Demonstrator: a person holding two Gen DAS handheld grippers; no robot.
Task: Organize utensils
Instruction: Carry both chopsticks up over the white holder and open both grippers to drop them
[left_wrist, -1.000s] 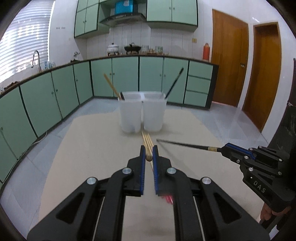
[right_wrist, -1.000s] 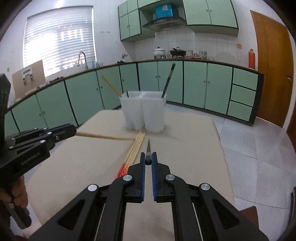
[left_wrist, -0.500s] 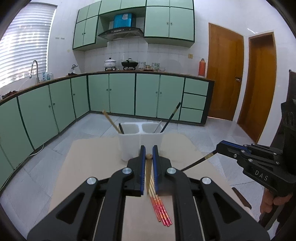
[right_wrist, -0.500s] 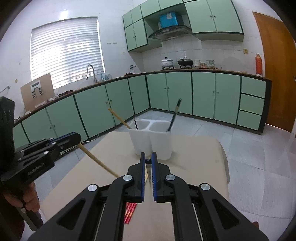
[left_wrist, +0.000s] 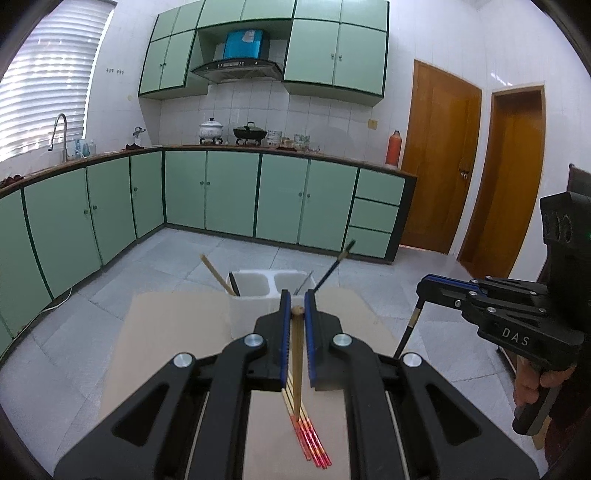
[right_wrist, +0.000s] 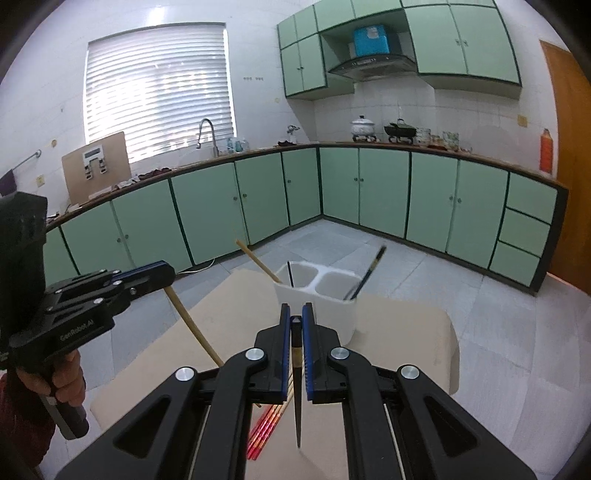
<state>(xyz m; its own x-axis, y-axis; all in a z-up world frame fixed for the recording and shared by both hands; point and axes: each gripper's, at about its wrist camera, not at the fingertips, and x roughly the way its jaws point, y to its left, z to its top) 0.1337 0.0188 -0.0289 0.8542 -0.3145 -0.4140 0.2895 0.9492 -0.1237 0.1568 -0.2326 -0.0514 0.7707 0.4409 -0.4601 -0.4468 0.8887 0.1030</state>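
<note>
My left gripper (left_wrist: 295, 312) is shut on a wooden chopstick (left_wrist: 296, 365) that hangs point down above the table. My right gripper (right_wrist: 294, 319) is shut on a black chopstick (right_wrist: 297, 398), also hanging point down. A white two-compartment holder (left_wrist: 255, 299) stands at the table's far end, ahead of both grippers; it also shows in the right wrist view (right_wrist: 317, 295). A wooden chopstick (left_wrist: 214, 271) and a black one lean in its left cup, a black chopstick (left_wrist: 334, 267) in its right cup. Several red-tipped wooden chopsticks (left_wrist: 308, 437) lie on the table below.
The beige table (left_wrist: 166, 332) stands on a grey tiled floor. Green kitchen cabinets (left_wrist: 221, 199) line the far walls. Two wooden doors (left_wrist: 439, 166) are at the right. The right gripper's body (left_wrist: 509, 321) shows at right in the left view; the left gripper's body (right_wrist: 74, 310) at left in the right view.
Both grippers have risen from the table with their chopsticks, which swung from lying flat to hanging point down. The holder now sits lower and farther in both views.
</note>
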